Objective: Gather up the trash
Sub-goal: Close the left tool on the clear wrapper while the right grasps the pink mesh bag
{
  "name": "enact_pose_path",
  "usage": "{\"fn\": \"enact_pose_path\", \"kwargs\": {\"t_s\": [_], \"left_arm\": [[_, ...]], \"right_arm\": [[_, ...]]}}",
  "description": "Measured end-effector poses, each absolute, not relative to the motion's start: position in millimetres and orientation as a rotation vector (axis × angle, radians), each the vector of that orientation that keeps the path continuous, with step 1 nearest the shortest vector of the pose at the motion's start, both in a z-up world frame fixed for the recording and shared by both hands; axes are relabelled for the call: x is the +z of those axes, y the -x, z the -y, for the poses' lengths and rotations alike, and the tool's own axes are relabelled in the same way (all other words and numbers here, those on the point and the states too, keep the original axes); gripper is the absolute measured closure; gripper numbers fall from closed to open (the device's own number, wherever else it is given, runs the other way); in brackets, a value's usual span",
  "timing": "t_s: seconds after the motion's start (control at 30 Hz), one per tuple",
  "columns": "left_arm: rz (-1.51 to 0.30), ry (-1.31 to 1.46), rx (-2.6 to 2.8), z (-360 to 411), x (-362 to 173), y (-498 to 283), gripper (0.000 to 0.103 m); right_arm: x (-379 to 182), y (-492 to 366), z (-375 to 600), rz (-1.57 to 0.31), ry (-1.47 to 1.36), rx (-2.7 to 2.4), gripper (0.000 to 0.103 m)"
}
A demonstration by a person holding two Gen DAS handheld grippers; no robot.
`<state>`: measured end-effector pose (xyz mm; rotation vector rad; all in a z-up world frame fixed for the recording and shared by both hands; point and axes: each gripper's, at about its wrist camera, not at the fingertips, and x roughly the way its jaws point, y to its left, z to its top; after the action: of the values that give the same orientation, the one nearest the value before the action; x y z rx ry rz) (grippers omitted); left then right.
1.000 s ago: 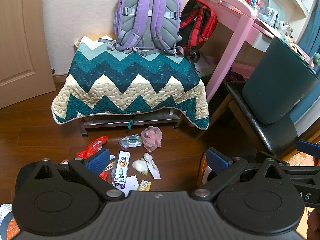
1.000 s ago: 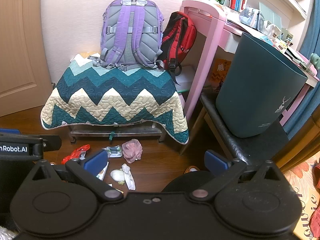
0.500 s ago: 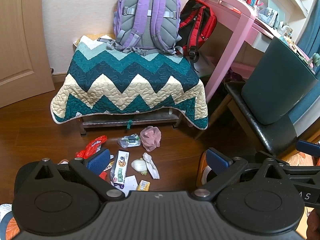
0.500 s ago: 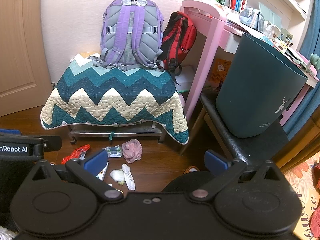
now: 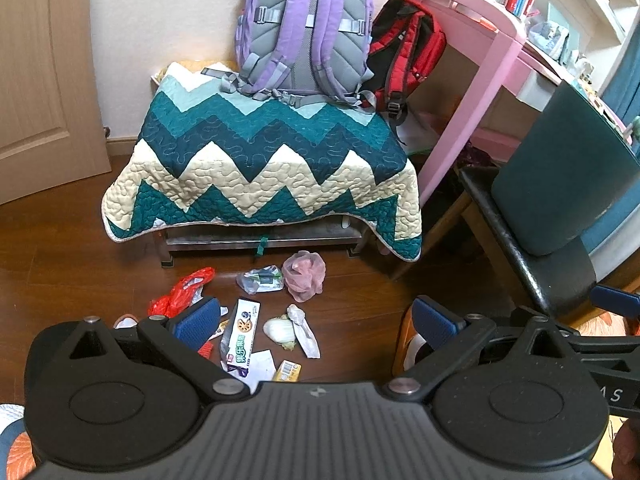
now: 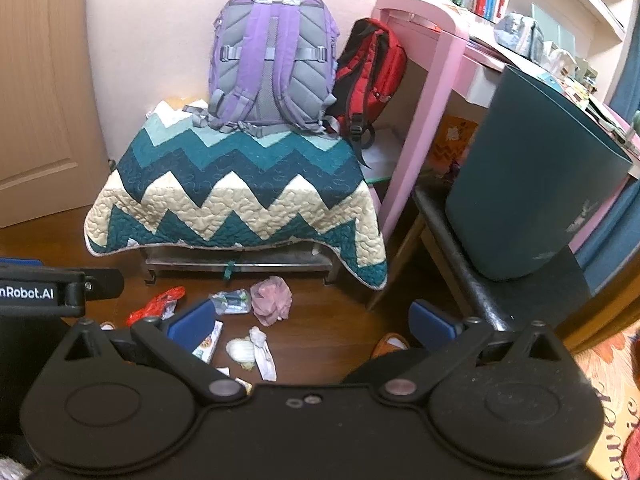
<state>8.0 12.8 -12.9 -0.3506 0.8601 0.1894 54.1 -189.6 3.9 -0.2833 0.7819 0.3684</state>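
Trash lies scattered on the wooden floor in front of a quilt-covered bench: a red wrapper [image 5: 182,291], a clear plastic wrapper [image 5: 260,279], a pink mesh puff [image 5: 303,276], a long snack box [image 5: 241,334], a white crumpled lump [image 5: 280,329], a small yellow packet [image 5: 288,371]. A dark teal bin [image 5: 560,184] stands on a black chair at the right. My left gripper [image 5: 316,320] hangs open above the litter, holding nothing. My right gripper [image 6: 312,320] is also open and empty, with the pink mesh puff [image 6: 272,300] and bin [image 6: 532,200] ahead of it.
The zigzag quilt [image 5: 264,168] drapes over a low bench with a purple backpack [image 5: 304,28] and a red backpack [image 5: 404,52] on it. A pink desk [image 5: 472,80] stands to the right, a wooden door [image 5: 40,80] to the left. An orange slipper [image 5: 408,340] lies near the chair.
Both views have barely shifted; the left gripper's view drifted slightly. Both grippers stay open and nothing on the floor moved.
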Motion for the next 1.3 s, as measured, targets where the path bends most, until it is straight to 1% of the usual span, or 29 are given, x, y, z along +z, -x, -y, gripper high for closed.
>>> {"fn": "enact_pose_path", "kwargs": {"t_s": [0.2,0.33,0.53,0.8,1.03,1.23,1.3], "left_arm": [[-0.819,0.37,0.226,-40,-25,-23,0.0],[-0.795,0.343,0.279,-60,-39,-42,0.0],[-0.81,0.388,0.31,-98,-72,-75,0.0],[-0.861,0.441,0.339,-138,-130,-129,0.0],[-0.886,0.463,0.35,-151,-183,-178,0.0],[-0.956,0.417,0.293,-147,-240,-226,0.0],[-0.987,0.393,0.3,-145,-262,-241,0.0]], "right_arm": [[-9,-90,182,-0.769,0.251,0.388,0.0],[-32,-123,173,-0.808,0.216,0.443,0.0],[-75,-177,147,-0.867,0.195,0.516,0.0],[-133,-249,122,-0.911,0.169,0.55,0.0],[-201,-308,106,-0.935,0.148,0.472,0.0],[-263,-351,90,-1.058,0.191,0.444,0.0],[-282,-365,88,-1.104,0.162,0.461,0.001]]}}
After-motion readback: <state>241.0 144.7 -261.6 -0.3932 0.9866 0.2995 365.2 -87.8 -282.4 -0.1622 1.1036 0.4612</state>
